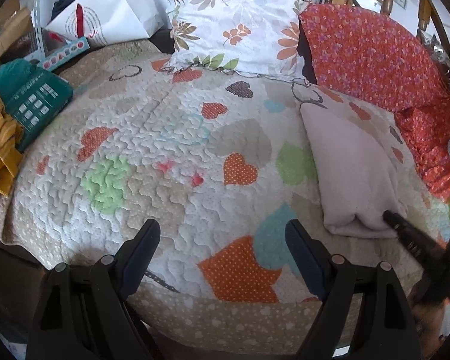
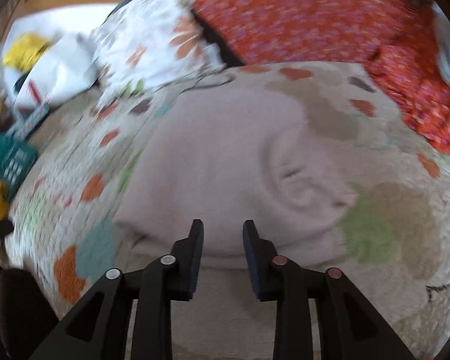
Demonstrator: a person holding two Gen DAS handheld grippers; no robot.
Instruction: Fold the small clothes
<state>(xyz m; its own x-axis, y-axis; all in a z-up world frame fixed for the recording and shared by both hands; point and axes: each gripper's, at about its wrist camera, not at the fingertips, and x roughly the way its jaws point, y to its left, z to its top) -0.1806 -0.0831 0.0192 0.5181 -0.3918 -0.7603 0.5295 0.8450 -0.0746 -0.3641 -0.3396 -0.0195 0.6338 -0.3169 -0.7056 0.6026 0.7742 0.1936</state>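
A pale pink folded garment [image 1: 354,168] lies on the heart-patterned quilt [image 1: 165,138] at the right. My left gripper [image 1: 222,237] is wide open and empty over the quilt, left of the garment. My right gripper [image 2: 222,228] is open, its fingertips [image 2: 196,228] at the garment's near edge [image 2: 225,165]; the jaws hold nothing. In the left wrist view the right gripper's fingers [image 1: 405,231] touch the garment's near right corner. The right wrist view is blurred by motion.
A floral pillow [image 1: 237,21] and an orange flowered cloth [image 1: 372,51] lie at the back. A teal box [image 1: 36,102], a mustard cloth [image 1: 0,141] and a white bag [image 1: 111,15] crowd the left edge.
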